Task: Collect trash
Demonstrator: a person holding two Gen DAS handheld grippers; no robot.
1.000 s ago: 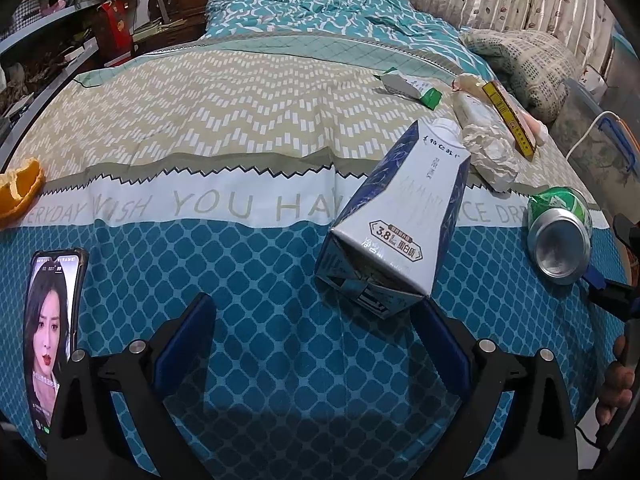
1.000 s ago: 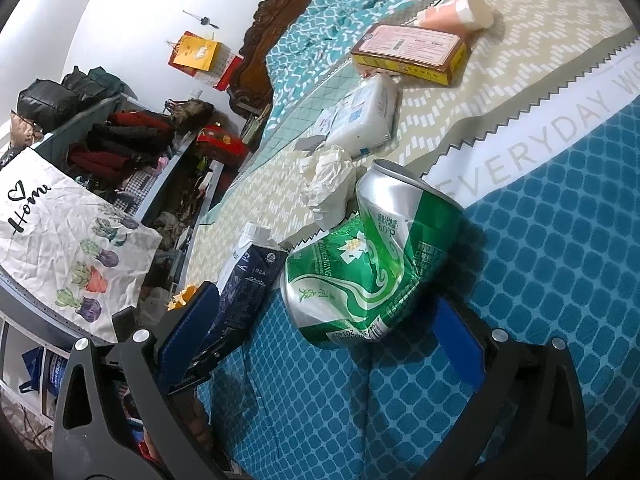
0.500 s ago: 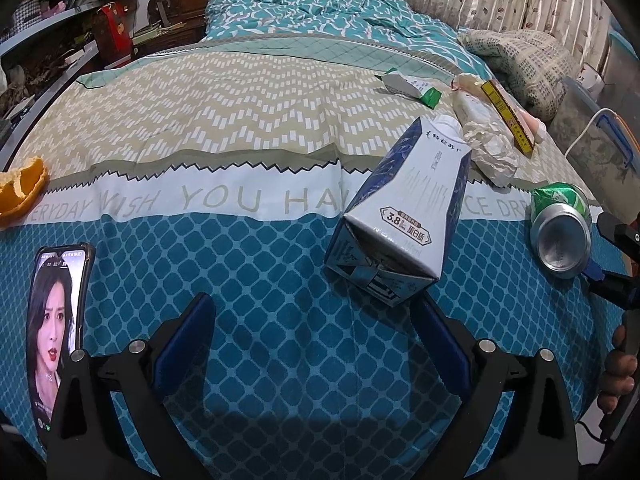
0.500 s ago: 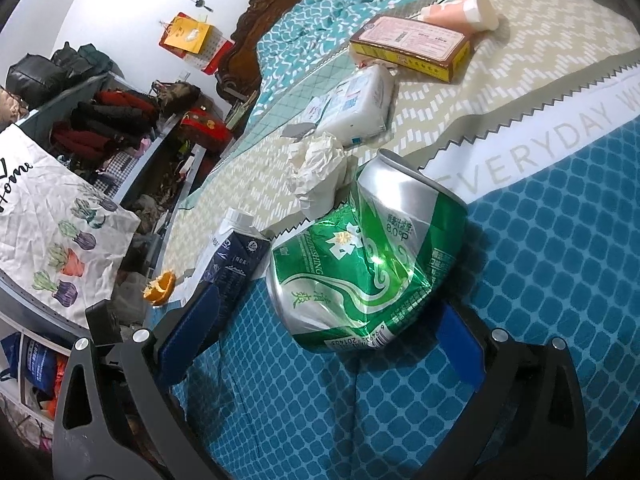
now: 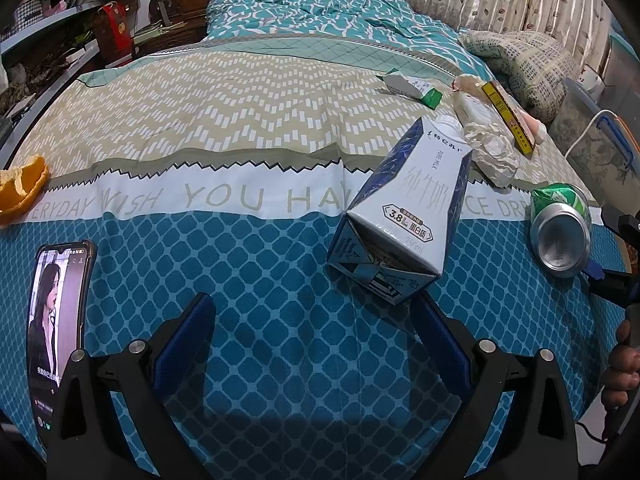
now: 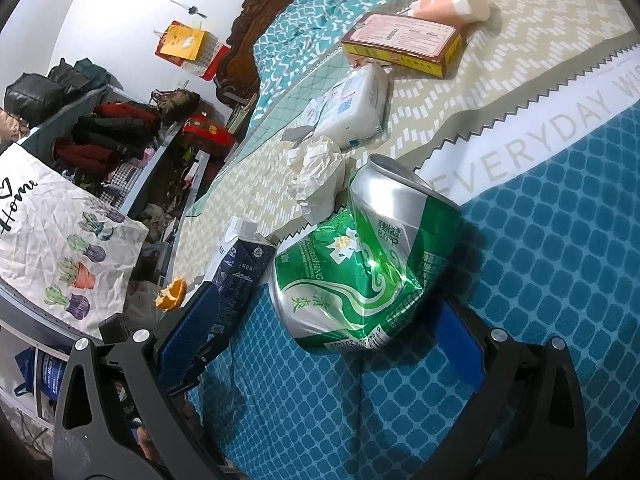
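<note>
Both grippers are hovering low over the bed (image 5: 248,140), jaws spread wide, nothing held. L gripper (image 5: 312,340) is sitting just short of the milk carton (image 5: 404,216), which is lying on its side, base toward the cam, off to the R-finger side rather than centred betw. the pads. R gripper (image 6: 320,344) is bracketing the dented green can (image 6: 368,268), also on its side on the blue quilt; can body is filling most of the gap.

Risks as I'm judging them:
- Can is round + crushed unevenly: pads closing on the dent could be squirting it out or rolling it toward the crumpled tissue (image 6: 320,176).
- Carton is off-centre: closing now is likely catching one corner only, so it pivots/slips.
- Soft quilt is giving way under any downward push, so fingers may be snagging fabric.
- Phone (image 5: 56,320) is lying close to the L finger w/ screen lit; a sideways sweep could be knocking it. Not trash.
- Orange peel (image 5: 22,188) is sitting well apart at the far L edge; easy to be missing.
</note>
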